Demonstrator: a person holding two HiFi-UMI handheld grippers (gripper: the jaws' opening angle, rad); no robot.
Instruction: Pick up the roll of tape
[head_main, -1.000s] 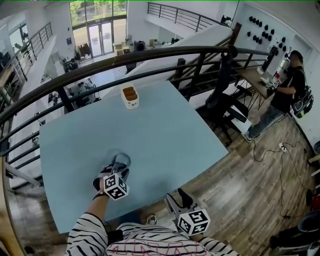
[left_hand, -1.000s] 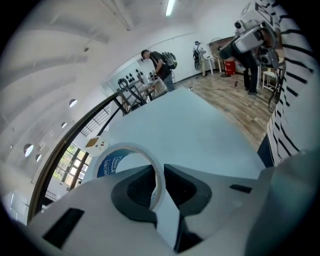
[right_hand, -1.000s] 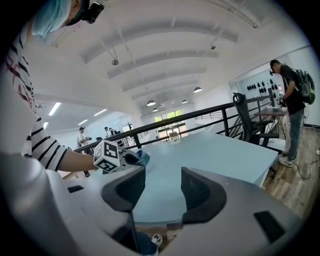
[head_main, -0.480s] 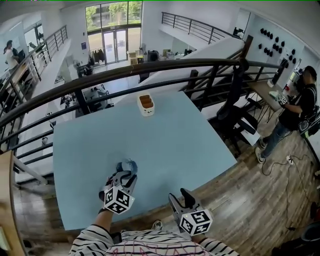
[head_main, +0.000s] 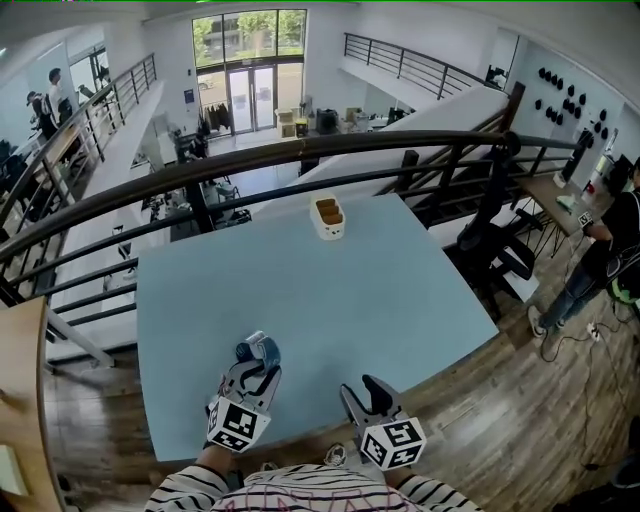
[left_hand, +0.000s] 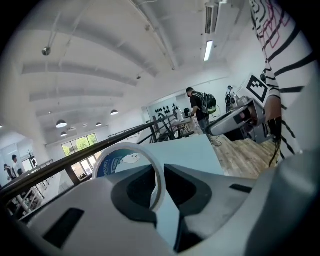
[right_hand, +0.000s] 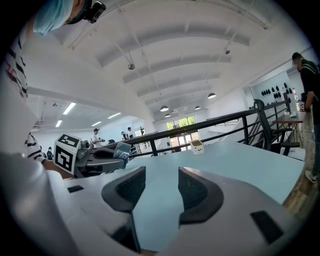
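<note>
The roll of tape (head_main: 263, 349), a thin white ring with a blue inner label, is lifted off the light blue table (head_main: 340, 300) near its front edge. My left gripper (head_main: 257, 358) is shut on the tape roll (left_hand: 131, 162), and the ring's rim stands pinched between the two jaws of the left gripper (left_hand: 159, 189). My right gripper (head_main: 362, 386) hovers to its right over the table's front edge. In the right gripper view the right gripper (right_hand: 161, 189) stands open with only table between its jaws, and the left gripper (right_hand: 102, 156) with the tape roll (right_hand: 121, 151) shows at the left.
A small white container (head_main: 327, 217) with brown contents stands near the table's far edge, also the white container (right_hand: 196, 146). A black railing (head_main: 300, 160) runs behind the table. Wooden floor (head_main: 520, 420) and a person (head_main: 612, 240) are at the right.
The left gripper has risen with the tape roll, which lay on the table one second ago. The right gripper has edged forward over the table's front edge.
</note>
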